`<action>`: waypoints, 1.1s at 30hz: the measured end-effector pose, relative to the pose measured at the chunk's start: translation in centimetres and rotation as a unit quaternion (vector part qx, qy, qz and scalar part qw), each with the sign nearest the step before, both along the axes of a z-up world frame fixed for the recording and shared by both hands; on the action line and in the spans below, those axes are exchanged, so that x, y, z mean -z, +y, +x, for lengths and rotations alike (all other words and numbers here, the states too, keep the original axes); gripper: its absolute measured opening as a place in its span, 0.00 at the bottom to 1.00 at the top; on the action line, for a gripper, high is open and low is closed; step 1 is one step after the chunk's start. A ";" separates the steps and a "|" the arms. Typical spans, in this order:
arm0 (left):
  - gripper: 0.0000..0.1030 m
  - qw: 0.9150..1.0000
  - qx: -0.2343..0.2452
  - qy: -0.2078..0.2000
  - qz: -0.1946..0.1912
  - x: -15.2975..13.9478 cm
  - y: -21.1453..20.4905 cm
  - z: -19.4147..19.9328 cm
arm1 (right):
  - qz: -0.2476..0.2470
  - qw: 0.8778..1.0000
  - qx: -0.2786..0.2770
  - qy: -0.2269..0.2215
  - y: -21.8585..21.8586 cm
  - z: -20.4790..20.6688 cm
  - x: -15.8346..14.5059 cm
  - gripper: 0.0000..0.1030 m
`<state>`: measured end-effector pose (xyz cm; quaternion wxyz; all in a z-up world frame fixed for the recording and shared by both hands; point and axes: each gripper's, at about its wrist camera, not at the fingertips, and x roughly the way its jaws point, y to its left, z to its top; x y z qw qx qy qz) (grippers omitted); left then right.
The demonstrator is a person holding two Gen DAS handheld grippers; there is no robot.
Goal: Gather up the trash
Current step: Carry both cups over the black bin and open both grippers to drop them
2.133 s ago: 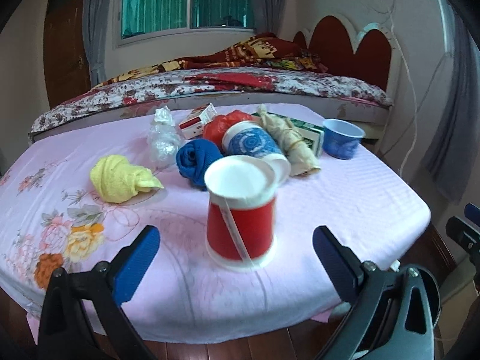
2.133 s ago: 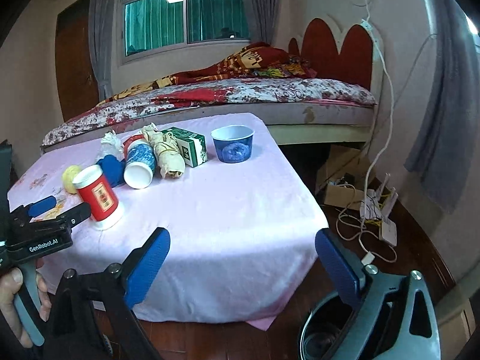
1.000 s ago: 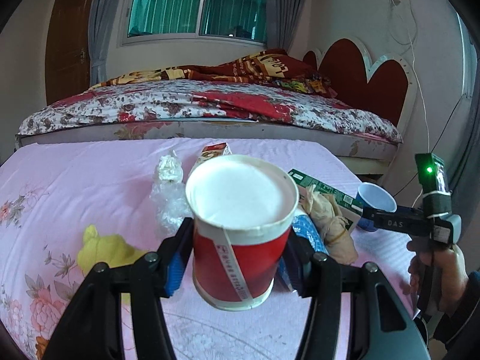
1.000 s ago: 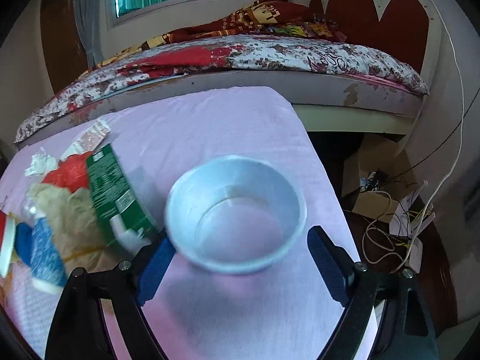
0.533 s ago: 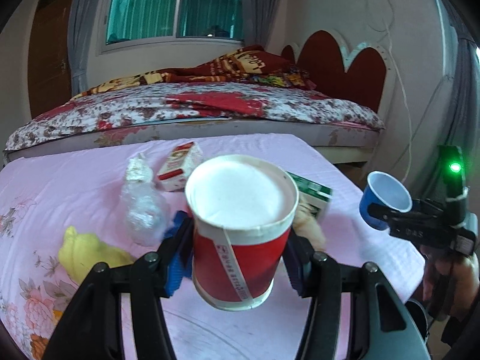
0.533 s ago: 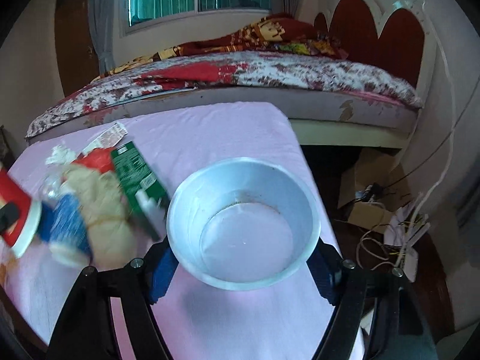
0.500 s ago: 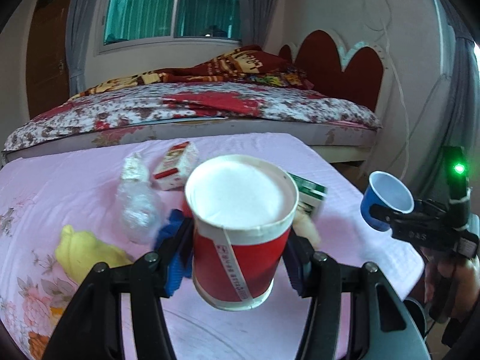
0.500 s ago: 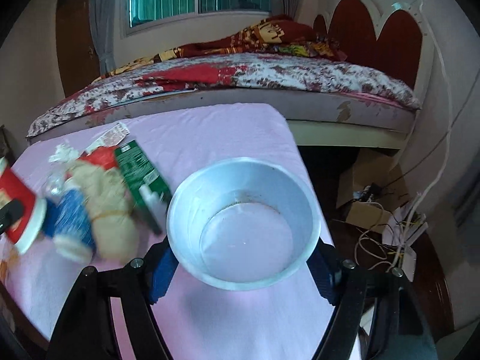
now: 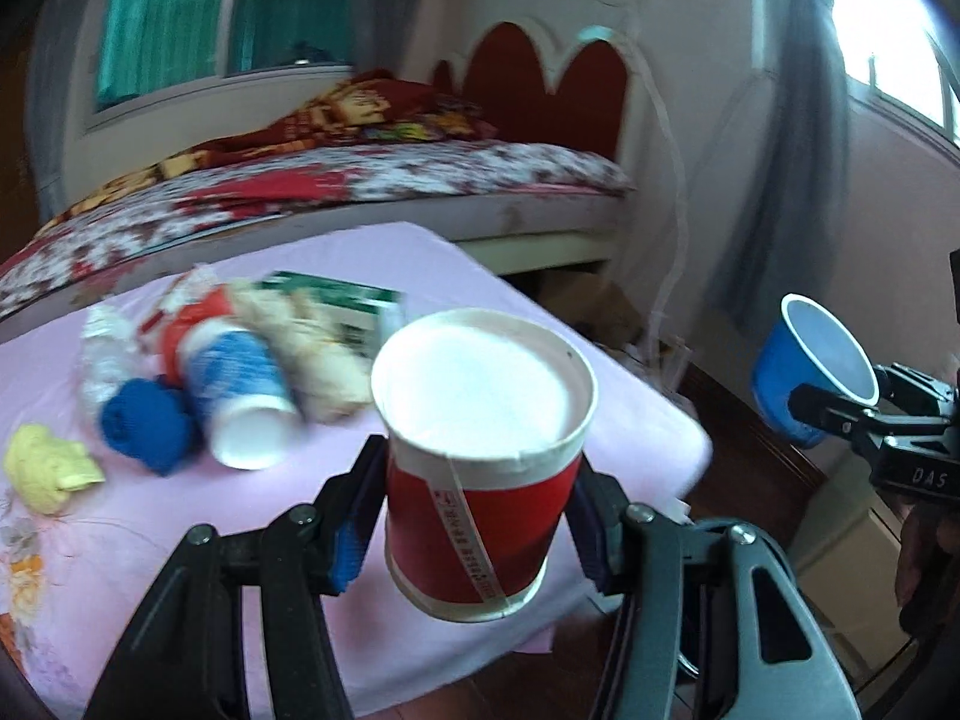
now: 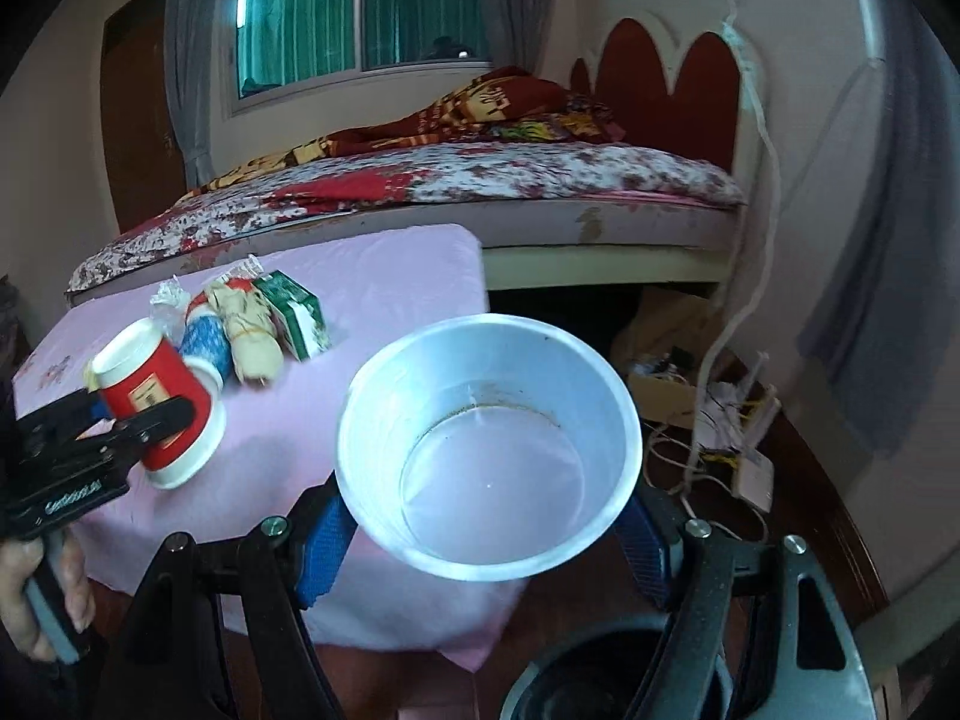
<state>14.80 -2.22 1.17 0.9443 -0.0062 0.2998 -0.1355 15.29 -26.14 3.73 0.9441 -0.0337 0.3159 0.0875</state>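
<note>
Now the left gripper point(image 9: 468, 531) is clamped on the red paper cup point(image 9: 480, 462), upright between its pads. Off to its right, the right gripper point(image 10: 480, 546) grips the blue bowl-shaped cup point(image 10: 489, 456), beyond the pink table's point(image 9: 300, 480) edge; remaining litter lies ahead-left.

Both wrist cams are looking forward and down over the pink desk point(image 9: 420, 276) toward the bed point(image 10: 510, 180) — each is also catching the other tool close by.

Red cup point(image 9: 483, 480), blue cup point(image 9: 807, 381)
</note>
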 end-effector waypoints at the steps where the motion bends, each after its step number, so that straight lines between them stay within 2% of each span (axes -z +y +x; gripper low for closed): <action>1: 0.55 1.000 0.010 0.001 0.001 0.1 -0.9 -0.2 | -0.002 1.000 0.004 0.002 -0.9 -0.6 0.2 0.76; 8: 0.55 0.995 0.103 0.018 0.007 1.4 -7.9 -1.7 | 0.003 0.998 0.053 0.032 -8.5 -4.3 3.0 0.76; 16: 0.55 0.980 0.192 0.057 0.007 3.9 -13.9 -2.9 | -0.005 0.994 0.082 0.068 -14.3 -7.4 6.7 0.76; 29: 0.56 0.946 0.281 0.159 0.018 9.6 -20.2 -2.5 | -0.029 0.988 0.047 0.146 -16.5 -7.6 12.8 0.76; 32: 0.60 0.939 0.294 0.177 0.018 10.7 -21.1 -2.3 | -0.030 0.985 0.039 0.168 -16.7 -7.3 14.4 0.76; 33: 0.71 0.937 0.298 0.183 0.016 11.0 -21.2 -2.3 | -0.031 0.984 0.035 0.174 -16.8 -7.2 14.8 0.77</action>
